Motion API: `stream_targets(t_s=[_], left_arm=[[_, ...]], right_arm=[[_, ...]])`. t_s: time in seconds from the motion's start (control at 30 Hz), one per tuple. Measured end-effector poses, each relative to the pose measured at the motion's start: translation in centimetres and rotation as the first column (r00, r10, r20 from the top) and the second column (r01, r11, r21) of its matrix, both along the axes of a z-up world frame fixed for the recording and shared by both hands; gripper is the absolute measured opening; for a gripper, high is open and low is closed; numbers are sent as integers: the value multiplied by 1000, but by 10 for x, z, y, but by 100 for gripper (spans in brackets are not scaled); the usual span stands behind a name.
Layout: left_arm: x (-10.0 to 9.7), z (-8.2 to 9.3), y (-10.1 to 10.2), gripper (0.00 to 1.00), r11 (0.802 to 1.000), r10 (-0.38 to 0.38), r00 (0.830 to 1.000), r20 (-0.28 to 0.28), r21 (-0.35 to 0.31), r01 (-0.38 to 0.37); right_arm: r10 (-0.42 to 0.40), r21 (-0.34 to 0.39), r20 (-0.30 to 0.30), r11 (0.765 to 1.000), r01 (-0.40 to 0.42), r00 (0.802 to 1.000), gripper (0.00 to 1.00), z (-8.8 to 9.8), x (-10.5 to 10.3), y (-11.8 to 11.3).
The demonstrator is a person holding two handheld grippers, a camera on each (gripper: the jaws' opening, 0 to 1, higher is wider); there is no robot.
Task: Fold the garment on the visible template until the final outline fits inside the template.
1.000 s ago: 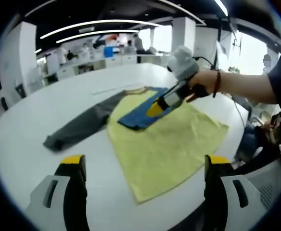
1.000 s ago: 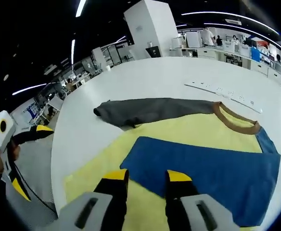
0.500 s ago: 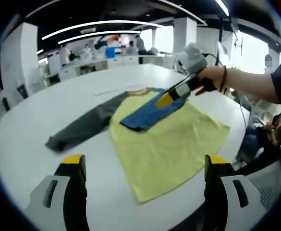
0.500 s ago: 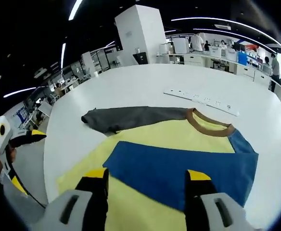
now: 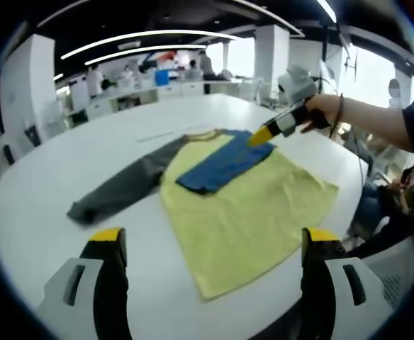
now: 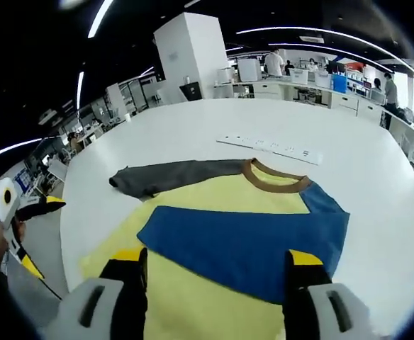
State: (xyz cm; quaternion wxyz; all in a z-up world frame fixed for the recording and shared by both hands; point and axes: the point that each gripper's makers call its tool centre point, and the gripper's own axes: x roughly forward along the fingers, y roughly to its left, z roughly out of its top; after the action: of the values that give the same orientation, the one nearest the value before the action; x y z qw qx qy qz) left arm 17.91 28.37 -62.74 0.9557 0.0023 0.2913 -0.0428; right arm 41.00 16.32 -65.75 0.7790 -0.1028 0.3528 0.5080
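One sleeve is folded so far, by my reading: the blue sleeve (image 5: 223,164) lies across the yellow body of the shirt (image 5: 246,216), which is spread flat on the white table (image 5: 44,184). Working from the left of the left gripper view, the grey sleeve (image 5: 118,187) stretches out sideways on the bare tabletop, then comes the brown collar (image 5: 200,132), then the blue fold. My left gripper (image 5: 210,263) hangs short of the hem with its jaws wide apart and nothing between them. Further right, my right gripper (image 5: 262,135) is up in the air beyond the blue fold, clear of the cloth; in the right gripper view its jaws stand well apart and empty above the shirt. I cannot make out any template outline under the shirt, only a pale strip (image 6: 269,146) on the table past the collar, so judging the final fit will be awkward. The main risk I see is the grey sleeve: pinching only its cuff could drag the whole shirt sideways and pull the blue fold open, and a careless lift near the table edge could slide the hem off.
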Motion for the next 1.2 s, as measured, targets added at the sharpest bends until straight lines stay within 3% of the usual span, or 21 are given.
stream_targets(t_s=[0.57, 0.97, 1.07, 1.2], left_arm=[[1, -1, 1, 99, 1000, 7, 1000, -4, 1, -7], [4, 6, 5, 99, 1000, 30, 999, 20, -7, -30], [4, 8, 5, 99, 1000, 31, 999, 23, -1, -31], [4, 9, 6, 99, 999, 34, 999, 24, -2, -34]], right_arm=[[-104, -56, 6, 993, 105, 995, 83, -10, 22, -74], [-131, -85, 57, 987, 136, 990, 64, -21, 34, -107], [-110, -124, 72, 985, 118, 991, 55, -29, 34, -116], [-59, -199, 110, 977, 80, 992, 52, -39, 32, -125]])
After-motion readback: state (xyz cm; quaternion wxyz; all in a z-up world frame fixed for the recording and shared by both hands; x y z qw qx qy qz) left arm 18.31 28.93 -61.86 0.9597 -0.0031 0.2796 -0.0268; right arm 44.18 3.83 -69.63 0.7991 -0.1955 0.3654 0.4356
